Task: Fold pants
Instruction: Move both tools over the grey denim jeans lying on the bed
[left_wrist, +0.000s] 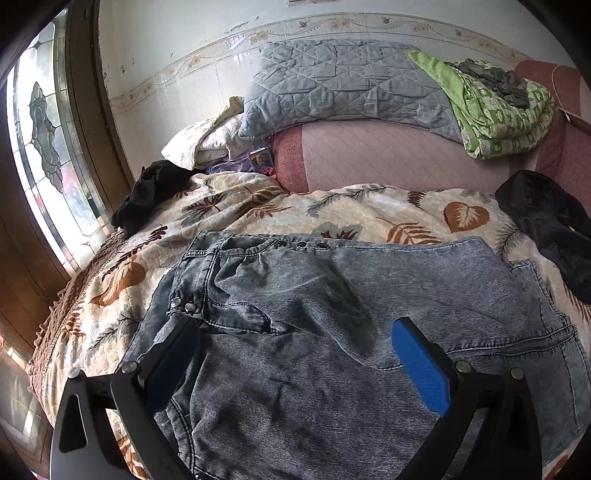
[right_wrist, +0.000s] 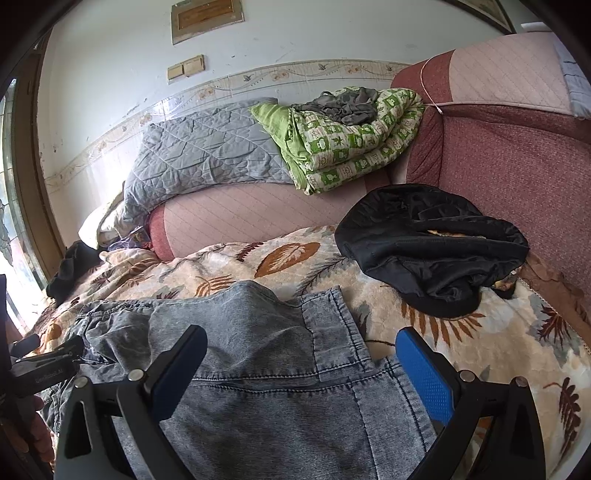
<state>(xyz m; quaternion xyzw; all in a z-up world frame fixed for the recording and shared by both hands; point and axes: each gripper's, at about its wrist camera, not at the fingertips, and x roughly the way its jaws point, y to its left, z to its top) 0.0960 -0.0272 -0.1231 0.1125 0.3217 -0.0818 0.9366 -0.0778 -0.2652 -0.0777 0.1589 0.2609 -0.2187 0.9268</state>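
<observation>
Pants (left_wrist: 314, 332) lie on the bed (left_wrist: 369, 218), on the leaf-print blanket, waistband toward the far side, already doubled over in part; a hem edge pokes out at right.

Left gripper (left_wrist: 295, 354): jaws wide apart, hovering over the seat area, holding nothing.
Right gripper (right_wrist: 301, 365): jaws apart over the hem end, empty.

Judgement: between folds, regrasp pending. Next move needs each gripper to pinch an edge through all layers, then carry it across evenly.
</observation>
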